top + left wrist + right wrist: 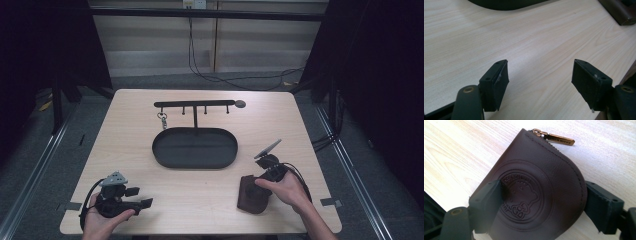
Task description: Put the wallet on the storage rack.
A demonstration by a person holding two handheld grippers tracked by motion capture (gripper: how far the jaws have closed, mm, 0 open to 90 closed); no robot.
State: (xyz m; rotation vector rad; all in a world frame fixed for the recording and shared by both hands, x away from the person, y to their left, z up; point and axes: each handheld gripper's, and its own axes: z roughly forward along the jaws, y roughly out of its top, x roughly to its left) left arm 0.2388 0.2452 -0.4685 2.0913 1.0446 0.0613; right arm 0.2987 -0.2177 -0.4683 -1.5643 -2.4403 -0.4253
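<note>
A brown leather coin pouch [252,197] [536,165] with an embossed cartoon face and a brass zip pull [560,139] lies flat on the wooden table near the front right. My right gripper [256,188] [544,195] reaches down over it. One pad lies on the pouch's embossed face and the other is against its rounded edge. My left gripper [140,197] [540,75] rests at the front left, its jaws wide apart over bare wood with nothing between them. A corner of the pouch [619,12] shows far off in the left gripper view.
A black oval tray [162,150] [506,3] sits at the table's middle. Behind it stands a black rack [195,104] with small hooks, and a key ring [163,120] hangs at its left end. Cables run across the floor beyond the table.
</note>
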